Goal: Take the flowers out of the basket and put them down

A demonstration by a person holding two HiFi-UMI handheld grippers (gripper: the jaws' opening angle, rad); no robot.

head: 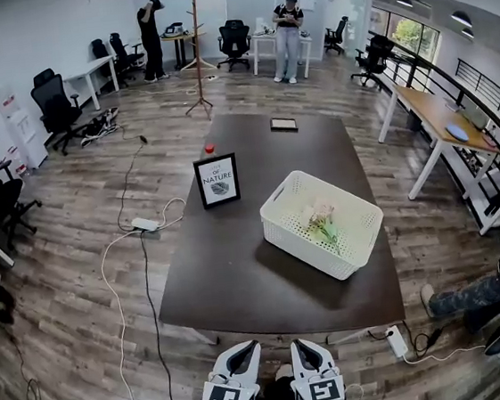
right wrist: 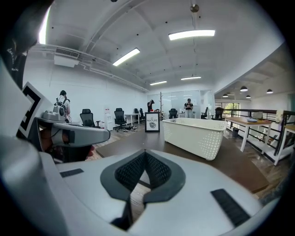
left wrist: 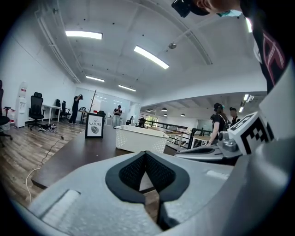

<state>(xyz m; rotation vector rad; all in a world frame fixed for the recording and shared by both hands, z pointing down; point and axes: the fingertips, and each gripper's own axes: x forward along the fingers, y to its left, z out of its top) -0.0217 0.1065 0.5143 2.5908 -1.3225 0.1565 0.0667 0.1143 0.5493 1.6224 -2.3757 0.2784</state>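
Note:
A white perforated basket (head: pixel 299 250) stands on the dark table (head: pixel 231 273), right of its middle. Pale flowers with green stems (head: pixel 323 222) lie inside it. Both grippers hang below the table's near edge, well short of the basket. My left gripper (head: pixel 246 347) is shut and holds nothing. Beside it, my right gripper (head: pixel 301 345) is also shut and empty. In the left gripper view the shut gripper (left wrist: pixel 146 155) faces the basket (left wrist: pixel 140 138) across the table. The right gripper view has its shut gripper (right wrist: pixel 145 154) before the basket (right wrist: pixel 194 132). The flowers are hidden in both gripper views.
A framed "Nature" sign (head: pixel 216 180) stands on the table left of the basket, with a small red object (head: pixel 209 147) and a dark tablet (head: pixel 284 124) farther back. Cables and a power strip (head: pixel 145 224) lie on the floor at left. A seated person's legs (head: pixel 476 290) show at right.

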